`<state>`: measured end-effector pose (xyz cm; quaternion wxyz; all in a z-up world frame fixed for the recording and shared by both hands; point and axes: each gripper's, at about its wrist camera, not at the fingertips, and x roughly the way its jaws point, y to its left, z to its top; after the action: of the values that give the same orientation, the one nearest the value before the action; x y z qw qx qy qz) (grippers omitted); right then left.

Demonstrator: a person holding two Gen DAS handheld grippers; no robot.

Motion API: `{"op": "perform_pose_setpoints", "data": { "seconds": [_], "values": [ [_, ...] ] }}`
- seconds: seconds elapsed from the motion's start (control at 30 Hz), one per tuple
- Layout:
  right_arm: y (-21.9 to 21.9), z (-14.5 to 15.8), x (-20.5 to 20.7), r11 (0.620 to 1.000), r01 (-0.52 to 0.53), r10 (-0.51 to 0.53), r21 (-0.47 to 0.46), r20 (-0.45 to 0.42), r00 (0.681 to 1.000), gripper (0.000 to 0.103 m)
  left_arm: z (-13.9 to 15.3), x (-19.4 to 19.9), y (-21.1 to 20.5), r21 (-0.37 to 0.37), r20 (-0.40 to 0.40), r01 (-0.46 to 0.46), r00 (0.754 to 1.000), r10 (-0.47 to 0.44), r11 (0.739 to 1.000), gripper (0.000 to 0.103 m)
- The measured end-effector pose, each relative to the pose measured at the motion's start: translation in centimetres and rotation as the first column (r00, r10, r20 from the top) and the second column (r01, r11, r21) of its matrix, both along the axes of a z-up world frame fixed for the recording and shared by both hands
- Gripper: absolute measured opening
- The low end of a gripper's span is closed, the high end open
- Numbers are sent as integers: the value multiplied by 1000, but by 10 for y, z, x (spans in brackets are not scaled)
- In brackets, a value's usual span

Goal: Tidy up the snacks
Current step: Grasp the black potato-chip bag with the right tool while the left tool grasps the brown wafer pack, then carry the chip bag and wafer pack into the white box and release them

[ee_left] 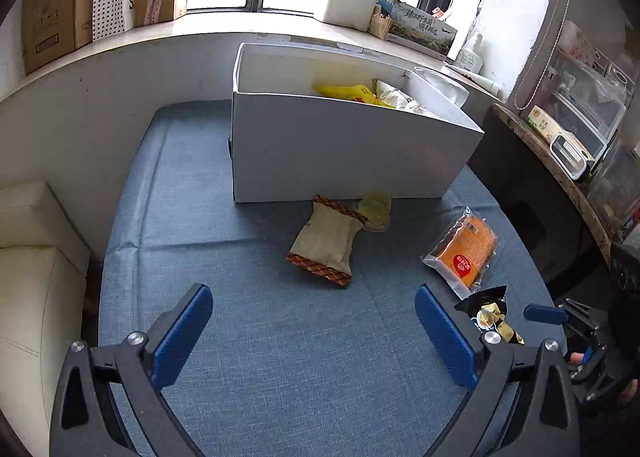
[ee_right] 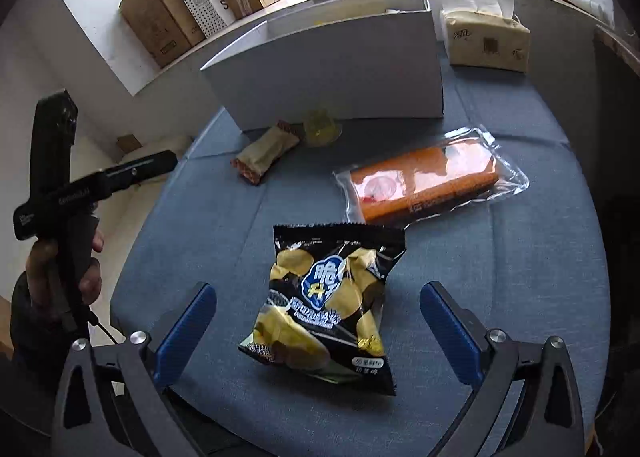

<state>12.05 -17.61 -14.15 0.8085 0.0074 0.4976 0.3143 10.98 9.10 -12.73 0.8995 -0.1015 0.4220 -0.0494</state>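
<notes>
Bench [ee_left: 248, 337]: covered with a blue cloth; its left edge drops off beside a cream seat [ee_left: 28, 277], its right edge beside a dark cabinet. A broad bare stretch of cloth lies between the left gripper and the packets.
White box [ee_left: 344, 153]: open-topped, at the far middle of the bench, near the wall under the window sill. Yellow and pale packets show above its rim toward its right end. Its near wall meets the cloth in a straight edge.
Tissue pack [ee_right: 486, 42]: tan, just right of the box at the far edge.
Orange cake packet [ee_right: 424, 177]: clear wrapper, flat on the cloth, right of middle, apart from the box.
Chip bag [ee_right: 328, 305]: black, flat on the cloth, lying between the right gripper's spread fingers, not touched by either.
Tan pastry packet [ee_left: 326, 243]: brown-edged, tilted, its top end near the box's near wall.
Small yellow-green packet [ee_left: 375, 210]: touching the foot of the box, beside the pastry packet.
Left gripper [ee_left: 314, 337]: jaws wide, holding nothing, over bare cloth.
Right gripper [ee_right: 318, 331]: jaws wide, holding nothing, astride the chip bag.
</notes>
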Motion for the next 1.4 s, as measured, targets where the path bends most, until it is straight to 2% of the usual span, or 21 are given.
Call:
{"op": "perform_pose_setpoints", "data": {
  "seconds": [0.17, 0.33, 0.4, 0.43, 0.53, 0.63, 0.73, 0.93, 1.0, 1.07, 1.1, 1.13, 1.17, 1.4],
  "values": [
    [27, -17, -8, 987, -52, 54, -153, 7, 999, 103, 1, -10, -4, 5, 4, 10, 1000, -10, 1000, 103],
    [41, -27, -8, 968, -86, 92, -235, 12, 996, 103, -4, -16, -3, 27, -13, 8, 1000, -7, 1000, 103],
    [41, -32, -7, 962, -83, 89, -261, 9, 996, 96, -7, -15, -1, 14, -17, 7, 1000, -7, 1000, 103],
    [41, -33, -6, 960, -81, 87, -267, 8, 996, 86, -7, -14, 0, 15, -20, 5, 1000, -5, 1000, 103],
    [37, -30, -7, 962, -80, 90, -262, 24, 996, 76, -8, -9, -2, 24, -24, 8, 1000, -8, 1000, 103],
    [34, -26, -8, 968, -93, 102, -232, 23, 995, 70, -9, 1, -7, 32, -27, 26, 999, -25, 999, 103],
    [20, -18, -8, 977, -68, 74, -201, 24, 997, 69, -13, 18, -13, 57, -39, 36, 999, -33, 998, 103],
    [-12, 6, -9, 995, -11, 16, -99, 40, 999, 69, -33, 70, -32, 112, -95, 118, 990, -108, 987, 103],
    [-19, 12, -8, 998, 8, -5, -70, 44, 999, 69, -40, 86, -36, 106, -97, 153, 985, -143, 982, 102],
    [-26, 14, -6, 999, 26, -25, -40, 38, 999, 69, -50, 100, -41, 139, -128, 167, 980, -150, 976, 97],
    [-30, 15, -5, 999, 39, -37, -35, 37, 999, 69, -54, 106, -43, 162, -143, 175, 978, -152, 971, 82],
    [-34, 15, -4, 998, 47, -46, -31, 37, 998, 69, -60, 111, -44, 175, -167, 180, 974, -151, 968, 60],
    [-37, 16, -3, 998, 56, -55, -26, 36, 998, 69, -63, 115, -43, 184, -184, 172, 973, -138, 968, 55],
    [-56, 19, 3, 995, 97, -97, -1, 29, 995, 69, -59, 110, -40, 162, -172, 175, 974, -147, 971, 52]
  ]
}}
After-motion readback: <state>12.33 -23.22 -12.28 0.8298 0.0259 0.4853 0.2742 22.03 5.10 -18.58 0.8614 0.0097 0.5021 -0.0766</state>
